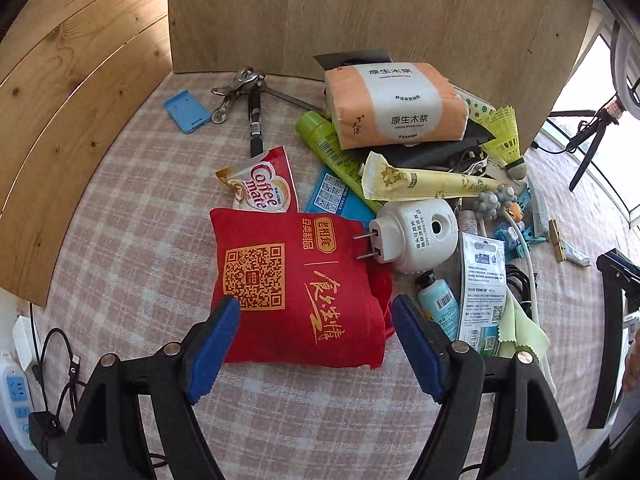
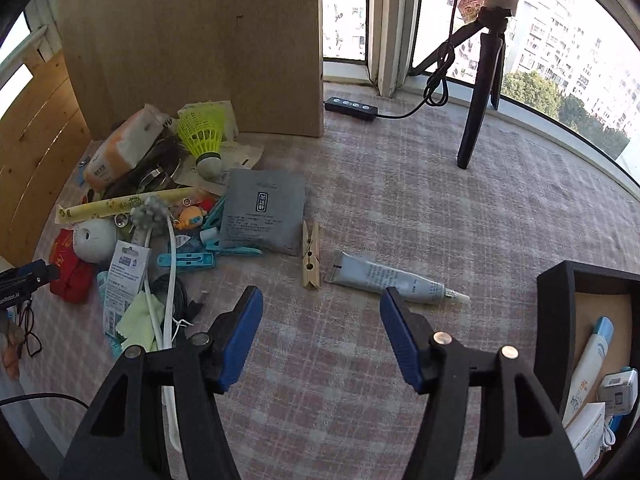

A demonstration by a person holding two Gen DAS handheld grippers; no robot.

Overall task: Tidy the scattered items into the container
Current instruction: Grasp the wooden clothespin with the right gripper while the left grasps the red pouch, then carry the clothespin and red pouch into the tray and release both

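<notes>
My left gripper [image 1: 316, 308] is open, its blue pads on either side of a red fabric pouch [image 1: 296, 284] with a gold QR code, just above the checked cloth. A white plug-in device [image 1: 412, 236] rests on the pouch's right edge. My right gripper [image 2: 321, 304] is open and empty above bare cloth. A grey tube [image 2: 392, 280] and a wooden clothespin [image 2: 311, 258] lie just ahead of it. The black container [image 2: 554, 320] stands at the right edge with a white tube and small boxes inside.
A pile of items lies by the wooden board [image 1: 360, 16]: tissue pack [image 1: 394, 104], green tube [image 1: 336, 152], Coffee mate sachet [image 1: 260, 188], shuttlecock [image 2: 202, 132], grey packet [image 2: 264, 210], blue pegs [image 2: 188, 260], cables. A tripod [image 2: 478, 92] stands at the back right.
</notes>
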